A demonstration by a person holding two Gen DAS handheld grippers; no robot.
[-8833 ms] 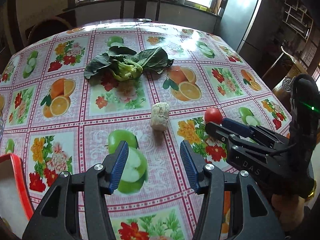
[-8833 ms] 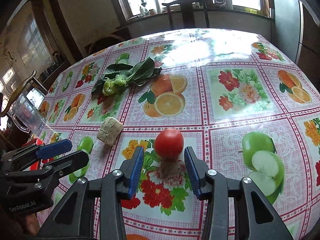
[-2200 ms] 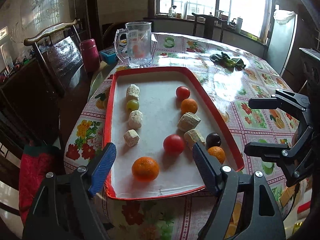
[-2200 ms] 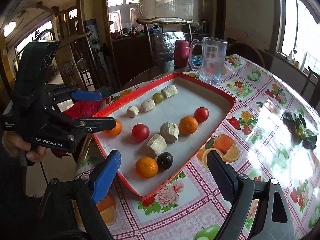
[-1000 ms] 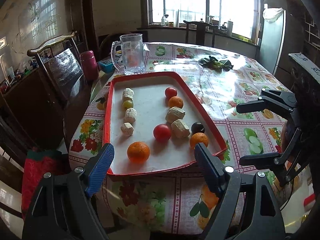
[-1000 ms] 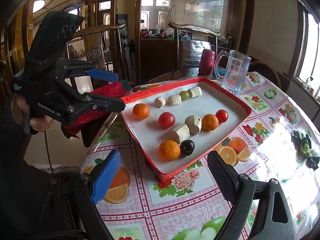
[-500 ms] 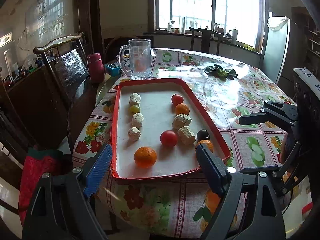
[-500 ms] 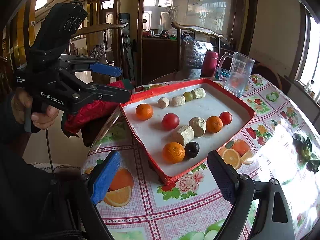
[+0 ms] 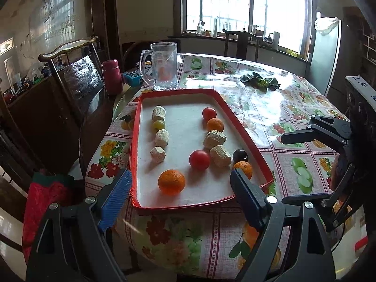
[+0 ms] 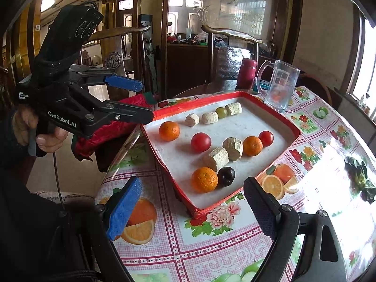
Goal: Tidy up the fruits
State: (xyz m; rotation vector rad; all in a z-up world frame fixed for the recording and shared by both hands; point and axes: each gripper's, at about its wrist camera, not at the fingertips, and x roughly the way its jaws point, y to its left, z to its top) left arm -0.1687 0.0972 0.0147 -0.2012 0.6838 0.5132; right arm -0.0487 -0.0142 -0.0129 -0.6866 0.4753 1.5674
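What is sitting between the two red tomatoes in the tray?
Between the near tomato and the far tomato sit an orange and a pale corn chunk; the left wrist view shows this best.

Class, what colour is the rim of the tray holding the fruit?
Red. The tray rim shows best in the left wrist view.

A red-rimmed tray [image 9: 244, 127] with a white floor sits on a fruit-and-flower tablecloth [image 9: 293, 122] (pink checked borders).
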